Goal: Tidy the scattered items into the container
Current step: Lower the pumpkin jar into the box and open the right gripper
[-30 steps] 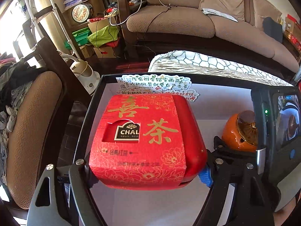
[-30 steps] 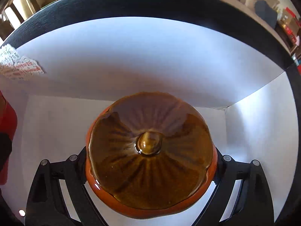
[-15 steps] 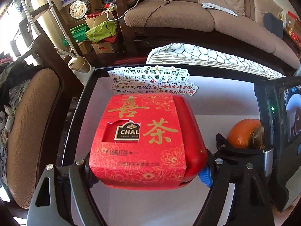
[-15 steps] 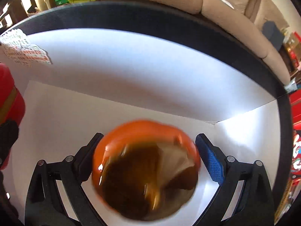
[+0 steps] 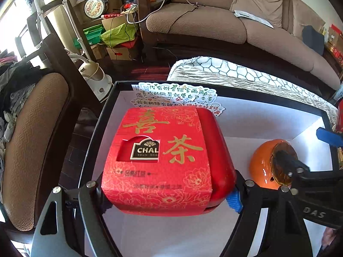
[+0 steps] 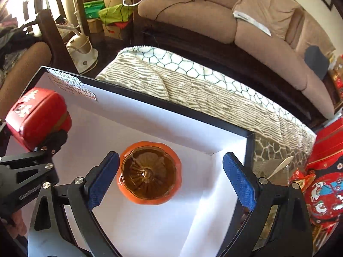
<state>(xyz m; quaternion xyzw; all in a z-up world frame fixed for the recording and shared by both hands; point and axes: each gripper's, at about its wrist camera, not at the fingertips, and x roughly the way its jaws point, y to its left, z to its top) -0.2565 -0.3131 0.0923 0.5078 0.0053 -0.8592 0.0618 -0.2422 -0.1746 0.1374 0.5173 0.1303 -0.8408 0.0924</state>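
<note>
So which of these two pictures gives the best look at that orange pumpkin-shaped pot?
The right wrist view: the orange pot sits whole on the white floor of the box, seen from above with its ribbed brown lid. In the left wrist view the pot lies off to the side, partly hidden by the other tool's black fingers.

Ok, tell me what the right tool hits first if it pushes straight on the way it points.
Probably the orange pumpkin-shaped pot: it sits on the white box floor between the open right tool's pads, clear of both. Depth is unclear; the floor comes next.
</note>
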